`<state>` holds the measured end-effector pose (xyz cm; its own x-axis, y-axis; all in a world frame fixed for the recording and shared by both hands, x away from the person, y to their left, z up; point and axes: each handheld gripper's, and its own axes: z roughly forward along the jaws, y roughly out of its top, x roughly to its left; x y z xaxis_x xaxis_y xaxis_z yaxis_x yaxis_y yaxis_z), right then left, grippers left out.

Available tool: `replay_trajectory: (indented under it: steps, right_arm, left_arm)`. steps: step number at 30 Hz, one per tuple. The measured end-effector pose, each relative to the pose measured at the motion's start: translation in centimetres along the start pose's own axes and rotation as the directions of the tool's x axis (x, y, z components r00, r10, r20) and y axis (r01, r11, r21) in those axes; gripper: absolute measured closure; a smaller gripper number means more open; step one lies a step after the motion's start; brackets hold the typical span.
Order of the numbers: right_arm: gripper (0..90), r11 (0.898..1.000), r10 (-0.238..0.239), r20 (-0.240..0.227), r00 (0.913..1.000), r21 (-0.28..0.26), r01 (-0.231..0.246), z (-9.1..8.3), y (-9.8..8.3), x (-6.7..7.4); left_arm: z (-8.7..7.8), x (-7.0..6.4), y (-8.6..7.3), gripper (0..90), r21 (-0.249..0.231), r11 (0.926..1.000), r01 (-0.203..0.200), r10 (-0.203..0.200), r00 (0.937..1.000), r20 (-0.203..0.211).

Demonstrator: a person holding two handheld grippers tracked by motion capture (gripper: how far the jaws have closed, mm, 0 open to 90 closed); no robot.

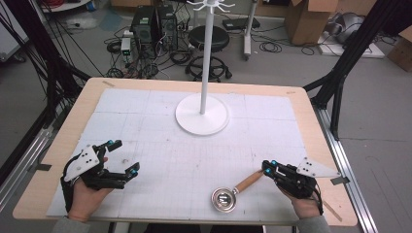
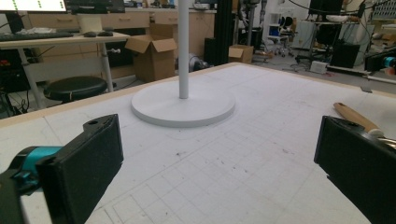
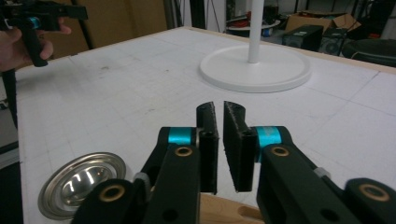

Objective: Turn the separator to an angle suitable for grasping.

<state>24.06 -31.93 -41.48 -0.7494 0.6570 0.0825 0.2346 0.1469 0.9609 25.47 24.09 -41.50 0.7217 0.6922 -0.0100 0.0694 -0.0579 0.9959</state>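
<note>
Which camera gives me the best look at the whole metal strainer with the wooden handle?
The high view: the strainer lies whole on the table, its handle reaching up to the right claw. The right gripper view shows the bowl and a bit of handle under the jaws. The left gripper view catches part of the handle.

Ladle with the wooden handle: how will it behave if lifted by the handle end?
The ladle is probably rigid: metal bowl, wooden handle. Lifted by the handle's end, the bowl side will likely droop and pivot in the right tongs. The smooth, round handle may also twist or slip.
</note>
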Motion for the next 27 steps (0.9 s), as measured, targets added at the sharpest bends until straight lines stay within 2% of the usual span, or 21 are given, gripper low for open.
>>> replay_trajectory:
  steps: [1, 4, 10, 15, 20, 27]
  right_arm:
    - [89.3, 1.0, 0.002, 0.005, 1.0, 0.007, -0.002, -0.1, 0.0, 0.0]
    - [89.9, 1.0, 0.009, -0.004, 1.0, 0.028, -0.009, -0.1, -0.1, -0.1]
    - [90.0, 0.996, -0.023, -0.029, 0.9993, 0.084, 0.026, 0.0, -0.3, 0.1]
    - [90.0, 0.987, -0.035, -0.05, 0.9981, 0.153, 0.043, 0.6, -0.6, 0.2]
    - [90.0, 0.981, -0.028, -0.049, 0.9984, 0.189, 0.037, 0.8, -0.9, 0.1]
    - [90.0, 0.966, -0.012, -0.055, 0.9984, 0.256, 0.026, 1.3, -1.4, 0.0]
  left_arm:
    - [0.0, 0.0, 0.0, 1.8, 0.001, 1.0, 0.0, 0.0, 1.0, 0.0]
    - [0.0, 0.1, 0.0, 1.8, 0.0, 1.0, 0.001, -0.001, 1.0, -0.003]
    - [0.1, 0.2, 0.0, 1.8, 0.006, 1.0, -0.005, 0.005, 1.0, -0.005]
    - [0.2, 0.2, -0.1, 1.8, 0.009, 1.0, -0.003, 0.003, 1.0, -0.005]
    - [0.3, 0.2, -0.1, 1.8, 0.011, 0.9999, -0.003, 0.003, 1.0, -0.004]
    - [0.3, 0.1, -0.1, 1.8, 0.015, 0.9999, -0.003, 0.003, 1.0, -0.004]
